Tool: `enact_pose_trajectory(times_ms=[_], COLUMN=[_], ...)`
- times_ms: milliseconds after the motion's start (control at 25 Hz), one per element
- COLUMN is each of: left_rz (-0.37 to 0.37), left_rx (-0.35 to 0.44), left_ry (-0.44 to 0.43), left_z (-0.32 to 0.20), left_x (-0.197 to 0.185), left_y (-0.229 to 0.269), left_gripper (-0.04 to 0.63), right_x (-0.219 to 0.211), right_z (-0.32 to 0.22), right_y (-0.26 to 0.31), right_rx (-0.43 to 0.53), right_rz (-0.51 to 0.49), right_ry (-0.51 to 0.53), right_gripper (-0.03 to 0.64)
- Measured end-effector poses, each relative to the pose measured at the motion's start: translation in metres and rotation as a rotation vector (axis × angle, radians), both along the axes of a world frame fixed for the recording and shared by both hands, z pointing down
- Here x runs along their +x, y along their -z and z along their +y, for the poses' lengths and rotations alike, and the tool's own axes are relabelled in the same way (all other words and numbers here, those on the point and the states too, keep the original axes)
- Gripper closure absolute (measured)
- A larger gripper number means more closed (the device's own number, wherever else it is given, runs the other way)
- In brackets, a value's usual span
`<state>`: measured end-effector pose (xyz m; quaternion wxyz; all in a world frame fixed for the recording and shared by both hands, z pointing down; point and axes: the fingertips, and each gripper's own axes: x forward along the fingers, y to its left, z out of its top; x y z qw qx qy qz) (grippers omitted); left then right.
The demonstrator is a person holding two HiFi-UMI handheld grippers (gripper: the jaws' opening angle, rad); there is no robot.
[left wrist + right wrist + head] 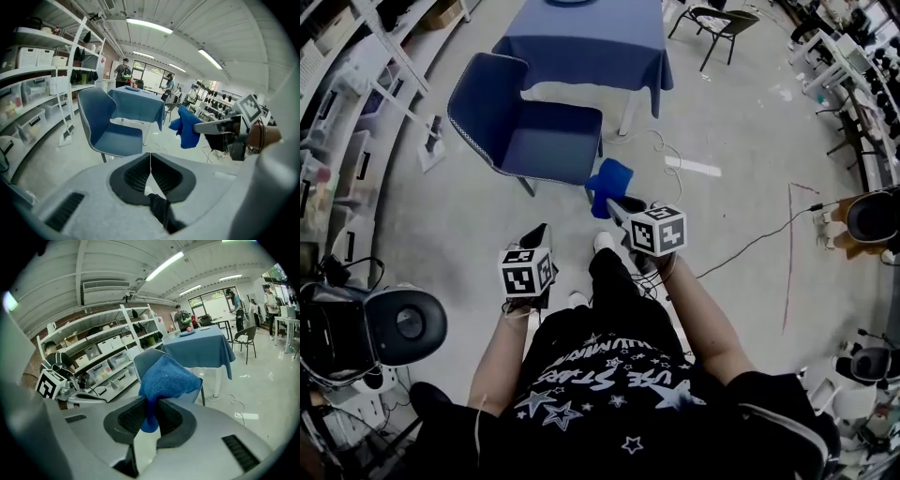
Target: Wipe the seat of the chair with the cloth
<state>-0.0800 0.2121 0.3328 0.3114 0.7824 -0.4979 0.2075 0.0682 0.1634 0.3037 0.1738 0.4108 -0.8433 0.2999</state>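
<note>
The left tool [150, 165] hangs with its jaws pressed together on nothing, the blue chair [112, 136] ahead of it. To its right, the right tool [150, 414] pinches the blue cloth [164, 376], which droops over its jaws and hides most of the chair beyond. A draped counter [206, 350] stands farther back.

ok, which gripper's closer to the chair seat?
Right. The right gripper, shut on the cloth, is just off the front corner of the chair seat; the left gripper, shut and empty, sits farther back.

Cloth [610, 180] hangs just before chair [546, 141], table [581, 42] behind.
</note>
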Motion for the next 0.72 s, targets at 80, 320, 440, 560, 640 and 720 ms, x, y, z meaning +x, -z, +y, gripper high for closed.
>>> enact_pose_trajectory(times_ms=[80,320,440,560,640,720], left_rz=[0.006,0.027,0.034,0.033,0.029,0.025], left_rx=[-0.001,-0.018,0.005,0.042,0.062,0.076], left_ry=[-0.014,-0.041,-0.051,-0.061,-0.073,-0.087], left_z=[0.014,0.041,0.041,0.035,0.034,0.034], left_x=[-0.002,0.0,0.002,0.0,-0.001,-0.001], left_y=[-0.002,-0.007,0.001,0.013,0.019,0.023], left_gripper=[0.574,0.574,0.574,0.574,0.574,0.574], right_x=[-0.003,0.005,0.006,0.002,-0.002,-0.007], right_z=[0.023,0.065,0.07,0.069,0.068,0.068], right_y=[-0.007,-0.027,-0.025,-0.018,-0.014,-0.011], right_rx=[-0.01,-0.066,-0.063,-0.041,-0.029,-0.021], right_rz=[0.008,0.028,0.034,0.031,0.026,0.022], right_ry=[0.008,-0.007,-0.011,-0.01,-0.008,-0.007], right_gripper=[0.563,0.563,0.563,0.563,0.563,0.563])
